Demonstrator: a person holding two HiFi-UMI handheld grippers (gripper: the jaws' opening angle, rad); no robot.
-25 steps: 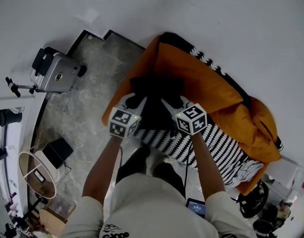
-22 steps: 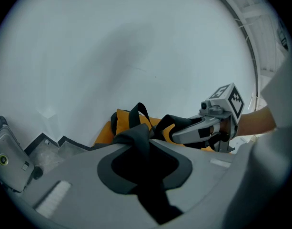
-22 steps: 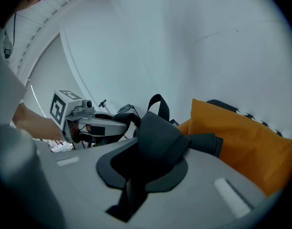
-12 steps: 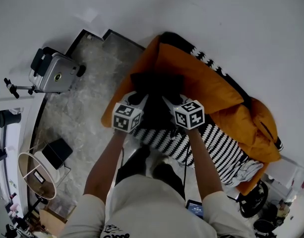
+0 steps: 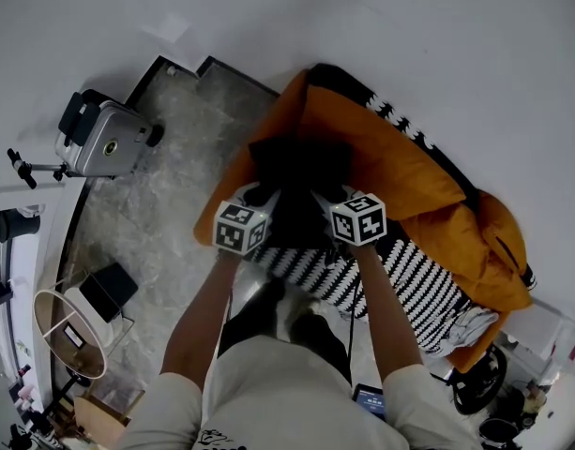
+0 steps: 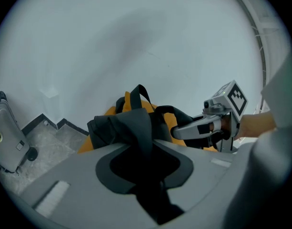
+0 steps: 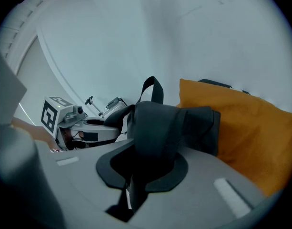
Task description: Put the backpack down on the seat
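Nearest to us, our two bare forearms, the left forearm point(image 5: 198, 317) and the right forearm point(image 5: 385, 319), reach forward and down, roughly parallel and close together. We count two grippers, each carrying one marker cube. The left gripper point(image 6: 145, 151) has its jaws nearly together, pinched on a fold of dark fabric that runs down through the notch between them. The right gripper point(image 7: 143, 163) is clamped the same way on another dark fold. Both folds belong to the one black backpack point(image 5: 296, 172), so it is gripped at two points side by side, its bulk bunched just beyond the fingertips and its top loop standing up behind.

The backpack lies over the near left end of the single orange seat point(image 5: 381, 157), against the orange cushion; we cannot tell whether its bottom rests on it. One black-and-white striped blanket point(image 5: 400, 279) lies across the seat's front, under and to the right of the grippers. Farther left, one grey wheeled case point(image 5: 104, 139) stands on the marbled floor point(image 5: 165, 195), well apart from the seat. Behind everything is a plain white wall point(image 5: 409, 36).
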